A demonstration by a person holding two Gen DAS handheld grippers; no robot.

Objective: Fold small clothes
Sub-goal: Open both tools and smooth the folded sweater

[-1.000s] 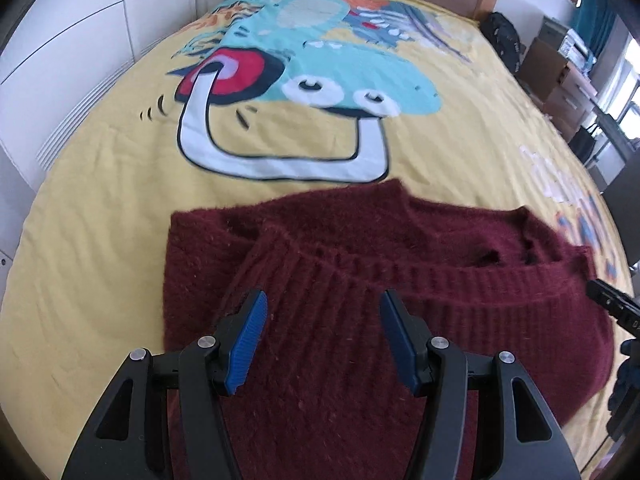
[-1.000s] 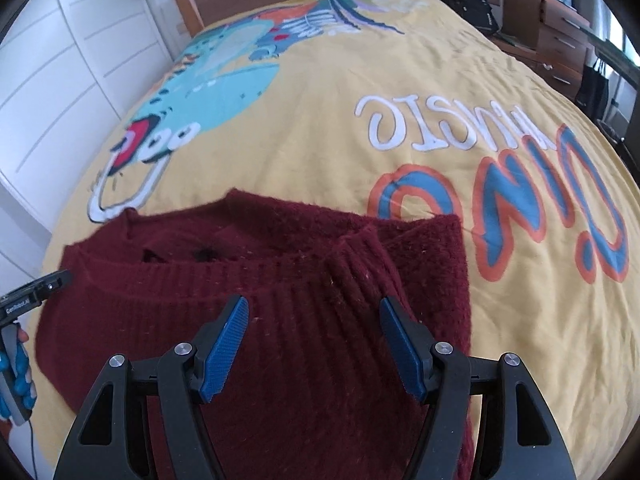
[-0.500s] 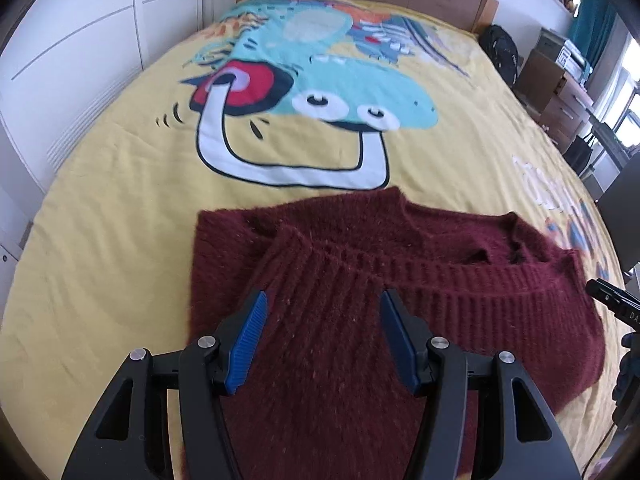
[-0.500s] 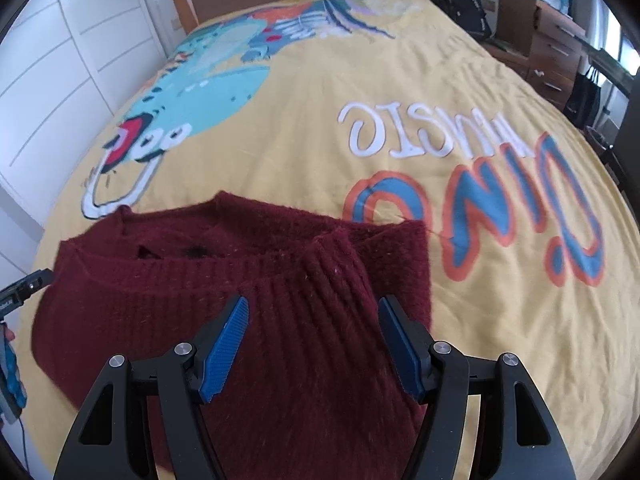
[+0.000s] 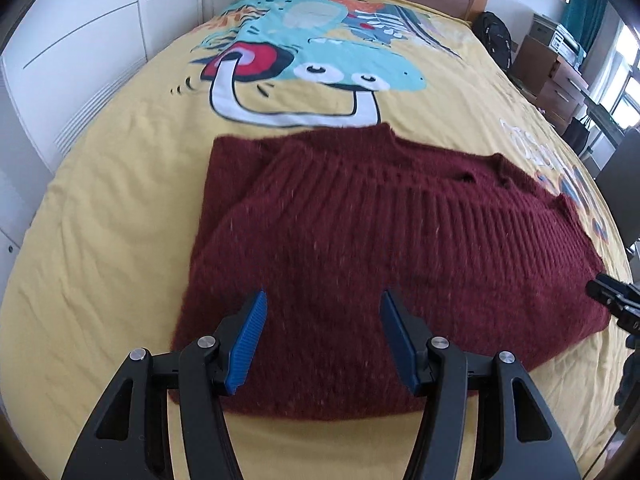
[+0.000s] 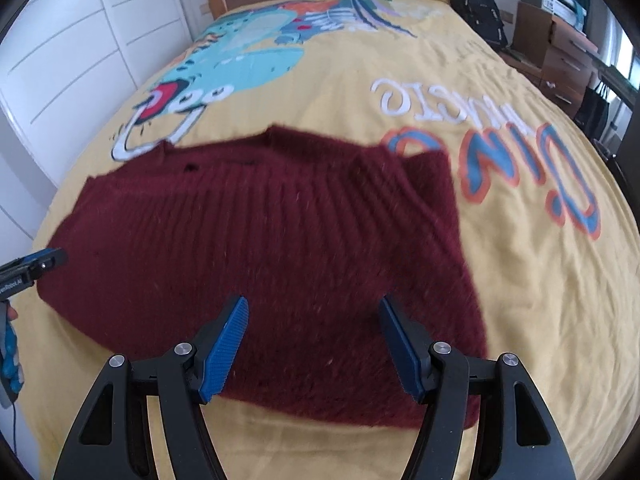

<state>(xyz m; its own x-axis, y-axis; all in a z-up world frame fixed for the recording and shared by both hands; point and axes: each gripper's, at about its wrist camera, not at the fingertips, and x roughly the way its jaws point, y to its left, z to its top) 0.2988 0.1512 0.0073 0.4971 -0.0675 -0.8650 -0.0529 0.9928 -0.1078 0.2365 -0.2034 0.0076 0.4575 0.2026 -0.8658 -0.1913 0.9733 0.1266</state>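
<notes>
Left fingers (image 5: 245,342): parted about halfway, empty, poised over near edge of sweater (image 5: 360,240).
Right fingers (image 6: 222,350): parted a little wider, empty, over same near edge, toward its right end.
Sweater position: flat on bedspread (image 5: 100,220), already doubled over, ribbed band across the top.
Step, judged: likely next fold; best done by pinching both near corners at once, lifting evenly, laying over without dragging bottom layer.
Count: one sweater, one bed, two grippers, four blue pads.

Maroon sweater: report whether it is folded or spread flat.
Partly folded: the maroon sweater has its ribbed hem doubled over toward the neckline, and both sides tucked in.
</notes>
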